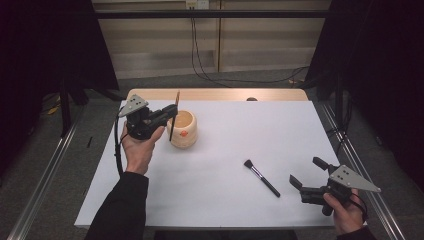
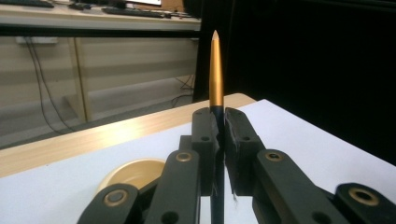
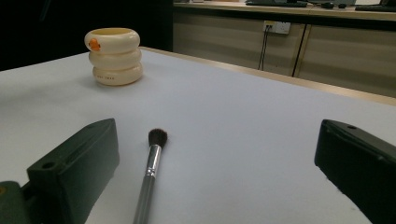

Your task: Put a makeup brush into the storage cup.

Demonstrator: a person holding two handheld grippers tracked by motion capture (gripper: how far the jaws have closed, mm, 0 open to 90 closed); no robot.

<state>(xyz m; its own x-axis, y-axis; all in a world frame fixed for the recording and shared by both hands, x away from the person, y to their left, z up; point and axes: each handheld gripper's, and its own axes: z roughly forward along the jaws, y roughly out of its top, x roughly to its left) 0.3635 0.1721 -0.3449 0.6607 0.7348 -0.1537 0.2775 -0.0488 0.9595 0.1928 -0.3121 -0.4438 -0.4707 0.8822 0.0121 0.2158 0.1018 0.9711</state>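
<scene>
Left gripper [image 1: 167, 116] – jaws clamped on a slim pencil-like brush handle with gold tapered tip and dark lower shaft [image 1: 174, 114], held upright just left of the cream, ring-stacked cup with an orange mark [image 1: 183, 129], near the white table [image 1: 225, 200] far-left corner. Centre-right: black-handled makeup brush with silver ferrule [image 1: 261, 177] lying flat. Right gripper [image 1: 306, 172] – jaws spread wide, holding nothing, just beside that brush.
</scene>
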